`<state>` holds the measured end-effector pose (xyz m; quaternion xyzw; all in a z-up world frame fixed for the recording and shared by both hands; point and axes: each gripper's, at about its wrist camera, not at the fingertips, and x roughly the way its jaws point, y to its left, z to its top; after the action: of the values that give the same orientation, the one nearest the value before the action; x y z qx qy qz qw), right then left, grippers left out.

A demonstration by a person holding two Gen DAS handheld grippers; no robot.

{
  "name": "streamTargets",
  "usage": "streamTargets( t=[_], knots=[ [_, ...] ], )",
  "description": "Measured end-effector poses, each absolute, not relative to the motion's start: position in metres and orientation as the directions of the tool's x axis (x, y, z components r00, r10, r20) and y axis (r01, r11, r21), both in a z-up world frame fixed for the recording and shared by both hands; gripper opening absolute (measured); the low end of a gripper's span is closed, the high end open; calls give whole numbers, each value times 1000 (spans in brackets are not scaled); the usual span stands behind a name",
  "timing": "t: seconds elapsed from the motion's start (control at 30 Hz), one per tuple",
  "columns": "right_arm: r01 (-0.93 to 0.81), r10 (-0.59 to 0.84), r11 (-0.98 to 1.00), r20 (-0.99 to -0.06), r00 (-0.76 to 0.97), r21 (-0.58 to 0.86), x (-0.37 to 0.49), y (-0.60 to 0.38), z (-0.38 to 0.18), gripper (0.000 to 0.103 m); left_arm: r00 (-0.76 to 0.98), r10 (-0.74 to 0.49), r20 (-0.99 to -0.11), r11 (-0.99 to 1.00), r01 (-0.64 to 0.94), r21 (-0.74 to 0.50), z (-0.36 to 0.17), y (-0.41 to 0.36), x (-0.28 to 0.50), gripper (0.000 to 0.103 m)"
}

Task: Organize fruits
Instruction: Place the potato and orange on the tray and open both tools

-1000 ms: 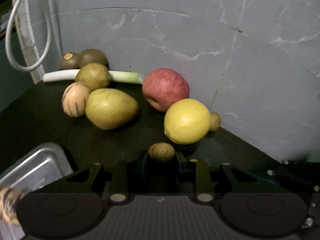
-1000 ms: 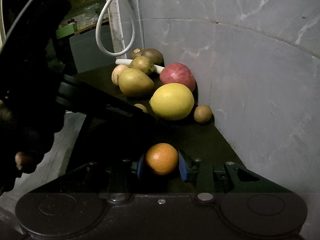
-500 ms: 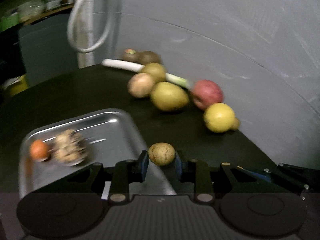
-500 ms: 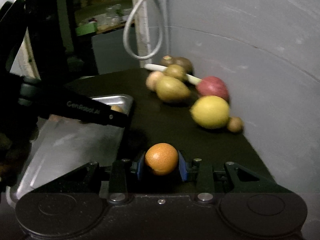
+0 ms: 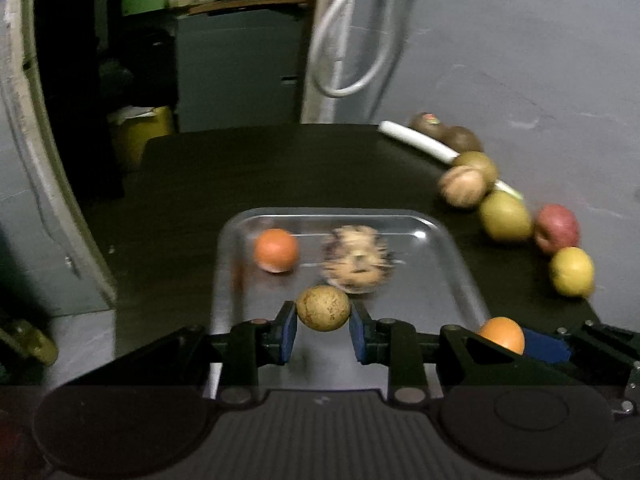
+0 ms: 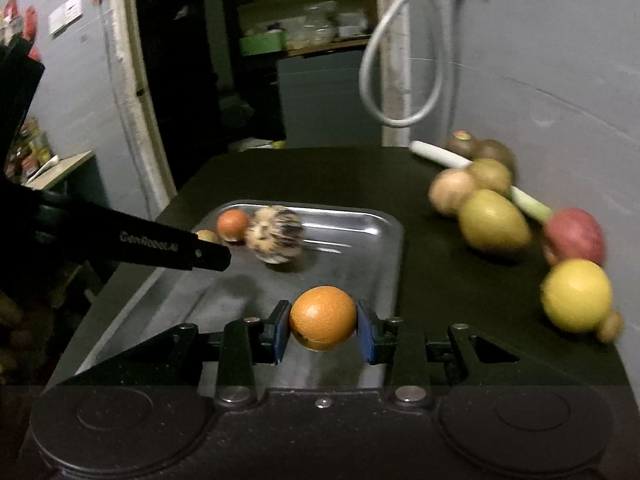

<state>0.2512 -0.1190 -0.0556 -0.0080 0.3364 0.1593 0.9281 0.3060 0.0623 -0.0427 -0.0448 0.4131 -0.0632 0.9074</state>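
Small brown fruit clamped between the pads of the left gripper, held over the near end of the tray. Orange clamped in the right gripper, also over the tray's near end. Ahead of both in the tray: a smaller orange fruit and a spiky fruit. To the right on the bench: pear, apple, lemon.

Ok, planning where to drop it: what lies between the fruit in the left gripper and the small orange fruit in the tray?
Only bare tray floor, in the left wrist view, between the speckled fruit and the orange one.
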Motion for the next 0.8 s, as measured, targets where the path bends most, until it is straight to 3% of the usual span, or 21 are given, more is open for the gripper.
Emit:
streamTargets(
  t=[0.37, 0.8],
  knots=[
    [-432, 364, 900, -649, 668, 59, 291, -86, -70, 37, 650, -108, -752, 992, 20, -126, -59, 80, 321, 31],
    [-434, 364, 898, -663, 654, 64, 300, -82, -81, 37, 640, -111, -760, 992, 22, -125, -64, 80, 322, 31]
  ],
)
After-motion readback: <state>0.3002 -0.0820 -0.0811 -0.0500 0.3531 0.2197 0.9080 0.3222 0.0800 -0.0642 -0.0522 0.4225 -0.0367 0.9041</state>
